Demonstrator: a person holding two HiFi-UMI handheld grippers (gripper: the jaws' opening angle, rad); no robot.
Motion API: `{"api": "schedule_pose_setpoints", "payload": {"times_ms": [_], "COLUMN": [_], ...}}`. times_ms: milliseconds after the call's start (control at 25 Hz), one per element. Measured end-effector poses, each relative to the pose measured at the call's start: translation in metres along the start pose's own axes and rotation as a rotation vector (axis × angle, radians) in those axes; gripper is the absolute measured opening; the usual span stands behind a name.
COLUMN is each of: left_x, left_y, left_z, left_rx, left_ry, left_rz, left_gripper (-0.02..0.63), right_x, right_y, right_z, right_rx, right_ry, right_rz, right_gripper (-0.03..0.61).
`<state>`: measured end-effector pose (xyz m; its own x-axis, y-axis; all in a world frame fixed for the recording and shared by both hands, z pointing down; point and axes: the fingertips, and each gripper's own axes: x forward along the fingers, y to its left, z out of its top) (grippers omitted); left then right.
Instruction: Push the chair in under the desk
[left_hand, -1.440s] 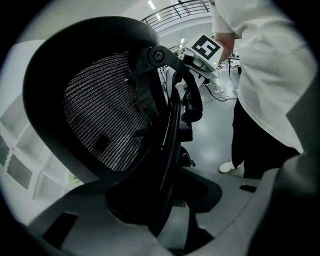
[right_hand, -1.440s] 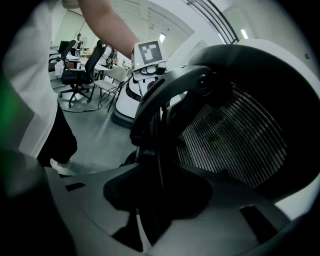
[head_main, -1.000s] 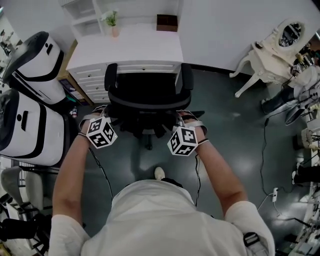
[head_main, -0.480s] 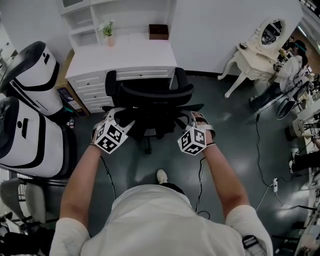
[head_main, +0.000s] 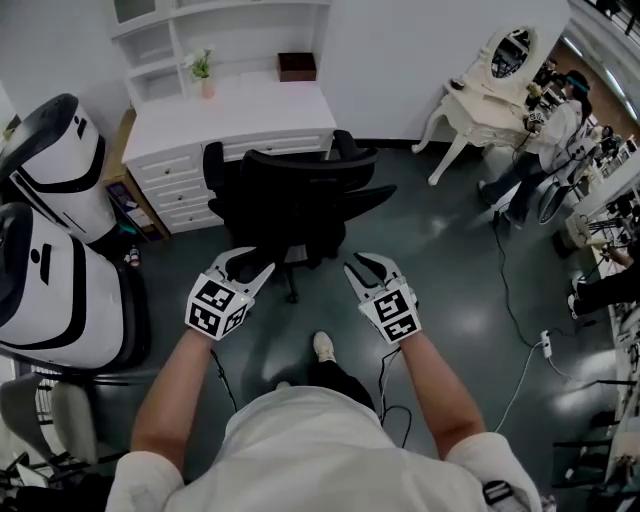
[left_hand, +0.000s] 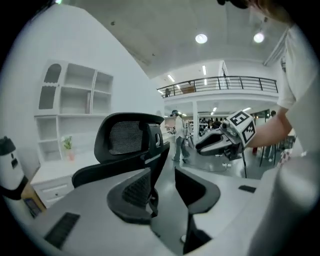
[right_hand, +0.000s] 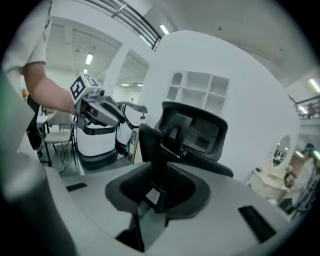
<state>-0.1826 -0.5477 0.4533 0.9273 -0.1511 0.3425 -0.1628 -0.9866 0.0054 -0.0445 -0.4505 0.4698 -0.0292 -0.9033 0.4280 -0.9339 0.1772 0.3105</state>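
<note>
I'm hovering left gripper (head_main: 252, 265) & right gripper (head_main: 362, 265) off chair (head_main: 290, 190), empty jaws closing (prob needing a square shove further under desk (head_main: 250, 110)).

Chair (head_main: 295, 195): black, its back panel showing as woven mesh, its frame looking like matt plastic. Desk (head_main: 250, 105): white, its smooth painted top giving off a slight sheen. Floor (head_main: 440, 260): dark, polished, throwing back pale glossy glare.
</note>
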Motion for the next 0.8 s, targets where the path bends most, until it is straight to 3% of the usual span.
{"api": "schedule_pose_setpoints", "payload": {"times_ms": [120, 360, 600, 800], "left_x": [-0.015, -0.04, -0.057, -0.069], "left_y": [-0.022, -0.076, -0.146, -0.197], "left_z": [-0.005, -0.009, -0.017, -0.018], "left_rx": [-0.056, -0.074, -0.116, -0.146], "left_ry": [-0.033, -0.061, -0.039, -0.035], "left_rz": [-0.01, -0.048, -0.144, -0.124], "left_gripper": [0.122, 0.037, -0.002, -0.003], "right_x": [-0.021, -0.064, -0.112, -0.163], "right_y": [0.022, 0.056, 0.093, 0.105], "right_z": [0.002, 0.004, -0.012, -0.036], "right_rx": [0.092, 0.217, 0.243, 0.253], "right_ry": [-0.03, -0.087, -0.092, -0.085], "right_rz": [-0.008, 0.003, 0.044, 0.071], "right_gripper": [0.071, 0.04, 0.005, 0.005]}}
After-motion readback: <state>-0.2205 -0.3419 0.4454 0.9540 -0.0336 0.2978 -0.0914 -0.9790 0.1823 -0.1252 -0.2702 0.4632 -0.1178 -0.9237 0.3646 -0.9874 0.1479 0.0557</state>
